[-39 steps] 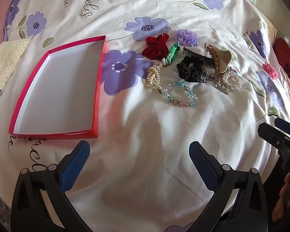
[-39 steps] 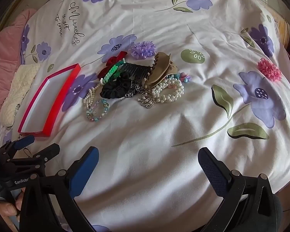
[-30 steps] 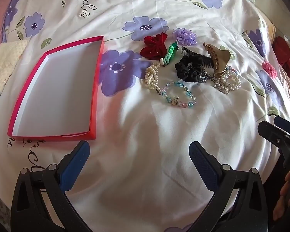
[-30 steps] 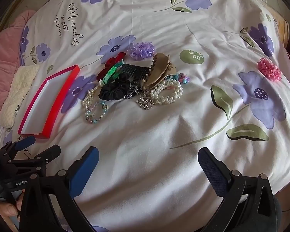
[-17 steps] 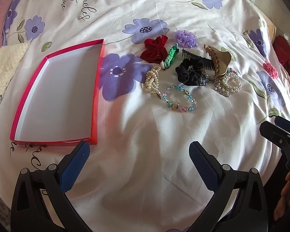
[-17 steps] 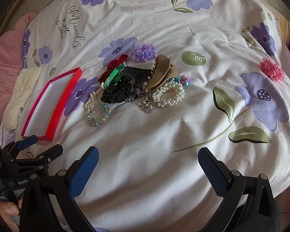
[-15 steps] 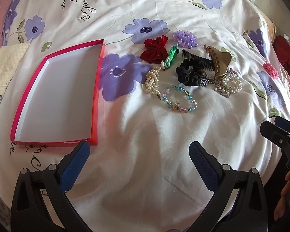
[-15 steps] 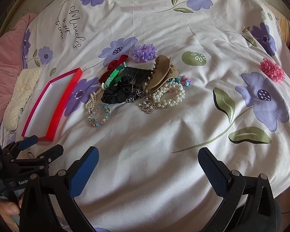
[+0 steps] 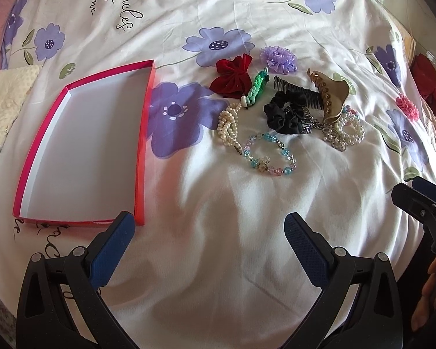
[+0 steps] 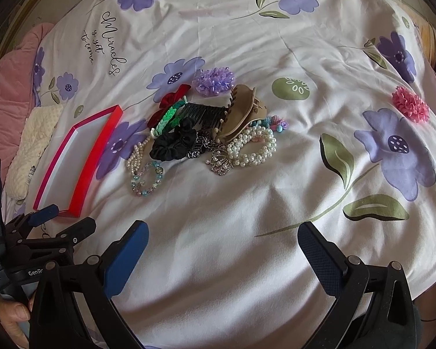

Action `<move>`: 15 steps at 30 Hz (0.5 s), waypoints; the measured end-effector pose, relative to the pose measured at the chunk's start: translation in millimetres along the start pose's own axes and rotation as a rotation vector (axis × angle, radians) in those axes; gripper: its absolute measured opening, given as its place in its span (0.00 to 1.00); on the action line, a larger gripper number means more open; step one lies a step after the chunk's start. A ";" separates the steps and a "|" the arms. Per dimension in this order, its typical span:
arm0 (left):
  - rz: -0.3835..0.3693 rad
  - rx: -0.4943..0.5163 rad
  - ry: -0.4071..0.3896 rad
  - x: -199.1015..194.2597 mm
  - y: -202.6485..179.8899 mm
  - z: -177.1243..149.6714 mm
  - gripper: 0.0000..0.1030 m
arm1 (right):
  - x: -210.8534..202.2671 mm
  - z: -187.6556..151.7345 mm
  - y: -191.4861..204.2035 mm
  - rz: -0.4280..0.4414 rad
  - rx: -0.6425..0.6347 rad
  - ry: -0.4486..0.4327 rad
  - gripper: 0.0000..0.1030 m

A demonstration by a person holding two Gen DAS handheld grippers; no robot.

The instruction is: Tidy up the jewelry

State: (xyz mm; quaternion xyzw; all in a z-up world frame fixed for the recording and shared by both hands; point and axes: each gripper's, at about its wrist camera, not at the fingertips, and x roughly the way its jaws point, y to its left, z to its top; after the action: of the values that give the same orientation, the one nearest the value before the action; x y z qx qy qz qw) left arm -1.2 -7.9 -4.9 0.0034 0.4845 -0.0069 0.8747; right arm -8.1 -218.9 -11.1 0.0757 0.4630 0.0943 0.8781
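Note:
A pile of jewelry and hair pieces lies on the flowered bedsheet: a glass-bead bracelet [image 9: 269,157] [image 10: 147,179], a pearl strand [image 9: 228,126], a black scrunchie [image 9: 284,112] [image 10: 175,143], a red velvet bow [image 9: 232,76], a green clip [image 9: 256,87], a tan claw clip [image 9: 331,94] [image 10: 242,113], a pearl bracelet [image 10: 253,145] and a purple flower [image 9: 278,58]. An empty red box [image 9: 84,142] [image 10: 78,157] sits left of the pile. My left gripper [image 9: 209,232] and right gripper [image 10: 222,241] are both open and empty, hovering near the bed's front edge, well short of the pile.
A cream knit cloth [image 10: 33,142] and a pink quilt [image 10: 8,84] lie left of the box. A pink flower piece [image 10: 410,103] lies apart at the right. A dark red item [image 9: 430,87] sits at the far right edge.
Both views have shifted only slightly; the pile and box sit a little lower and nearer in frame. Both grippers stay open and nothing on the bed has moved.

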 end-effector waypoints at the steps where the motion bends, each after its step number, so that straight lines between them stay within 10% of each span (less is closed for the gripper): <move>1: 0.000 0.000 0.001 0.2 -0.1 0.3 1.00 | 0.4 0.4 -0.5 0.001 0.002 0.000 1.00; 15: -0.029 0.006 0.013 11.1 -2.4 17.4 1.00 | 7.5 13.0 -11.0 -0.011 0.013 -0.024 1.00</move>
State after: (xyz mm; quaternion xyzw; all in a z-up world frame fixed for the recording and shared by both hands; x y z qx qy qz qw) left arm 19.4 -10.6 -5.1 -0.0010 0.4902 -0.0208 0.8714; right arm 7.8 -228.4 -12.3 0.0798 0.4536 0.0854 0.8835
